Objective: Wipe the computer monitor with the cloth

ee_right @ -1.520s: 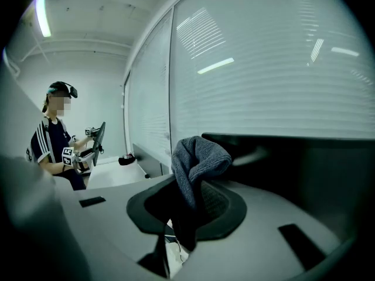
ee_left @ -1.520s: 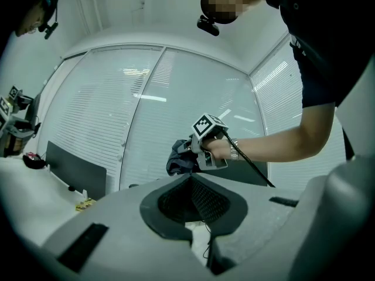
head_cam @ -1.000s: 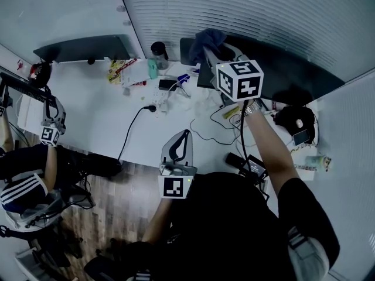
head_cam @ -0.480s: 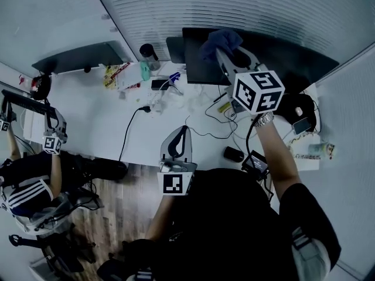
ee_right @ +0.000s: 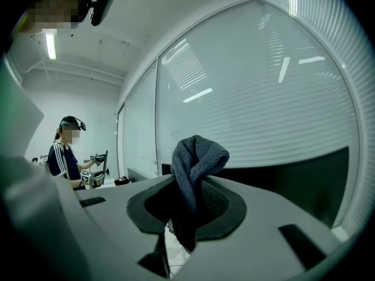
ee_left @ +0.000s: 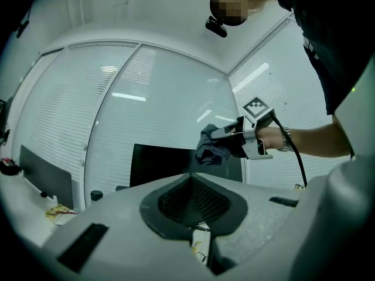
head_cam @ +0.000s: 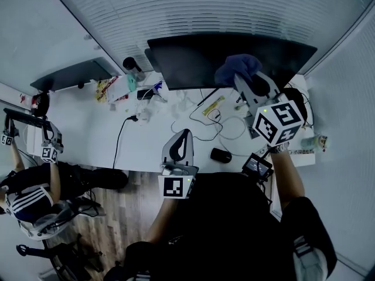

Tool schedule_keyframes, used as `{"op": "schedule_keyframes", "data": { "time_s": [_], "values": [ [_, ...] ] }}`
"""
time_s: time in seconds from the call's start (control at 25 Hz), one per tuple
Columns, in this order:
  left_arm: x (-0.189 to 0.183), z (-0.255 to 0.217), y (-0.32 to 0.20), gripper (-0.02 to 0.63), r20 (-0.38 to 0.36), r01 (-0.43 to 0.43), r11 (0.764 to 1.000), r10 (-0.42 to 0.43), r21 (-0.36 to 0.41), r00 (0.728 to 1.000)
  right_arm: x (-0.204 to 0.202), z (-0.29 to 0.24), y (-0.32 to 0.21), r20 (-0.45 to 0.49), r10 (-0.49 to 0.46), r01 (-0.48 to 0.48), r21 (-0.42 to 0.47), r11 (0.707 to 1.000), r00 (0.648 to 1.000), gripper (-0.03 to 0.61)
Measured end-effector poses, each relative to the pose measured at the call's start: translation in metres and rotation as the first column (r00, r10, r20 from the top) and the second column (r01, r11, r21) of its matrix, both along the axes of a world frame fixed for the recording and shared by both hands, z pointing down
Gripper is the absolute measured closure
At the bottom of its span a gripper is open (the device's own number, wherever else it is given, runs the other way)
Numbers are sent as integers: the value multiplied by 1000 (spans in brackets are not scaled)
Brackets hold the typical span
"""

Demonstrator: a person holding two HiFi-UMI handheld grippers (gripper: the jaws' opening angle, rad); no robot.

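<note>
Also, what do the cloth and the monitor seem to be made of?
The cloth looks like soft knitted or terry fabric, grey-blue: ribbed texture, limp folds. The monitor screen looks dark and matte, likely plastic or coated glass; no sharp reflections show.

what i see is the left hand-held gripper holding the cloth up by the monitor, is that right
No, the right hand-held gripper holds the cloth up by the monitor; the right gripper view shows its jaws shut on it.

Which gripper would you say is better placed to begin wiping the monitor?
The right gripper: it is shut on the cloth, raised in front of the monitor. The left gripper is shut, empty and held low near the person's body.
</note>
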State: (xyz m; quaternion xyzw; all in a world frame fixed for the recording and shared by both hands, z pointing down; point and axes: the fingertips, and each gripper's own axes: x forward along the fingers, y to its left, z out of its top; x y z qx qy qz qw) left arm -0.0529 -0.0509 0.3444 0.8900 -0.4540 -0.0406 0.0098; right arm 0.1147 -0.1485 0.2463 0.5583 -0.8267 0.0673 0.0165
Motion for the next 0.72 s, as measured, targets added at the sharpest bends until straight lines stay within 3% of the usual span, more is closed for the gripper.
{"op": "schedule_keyframes", "data": {
  "time_s": [0.2,0.48,0.72],
  "values": [
    [37,-3,16,606,26,-36,999,36,-5,999,52,-1,43,-38,65,-64,16,998,997,508],
    [80,-17,33,606,33,-77,996,75,38,997,115,15,102,17,140,-140,-6,990,990,506],
    [100,-17,50,606,55,-52,998,49,47,997,146,31,148,54,164,-164,-3,986,985,509]
  ]
}}
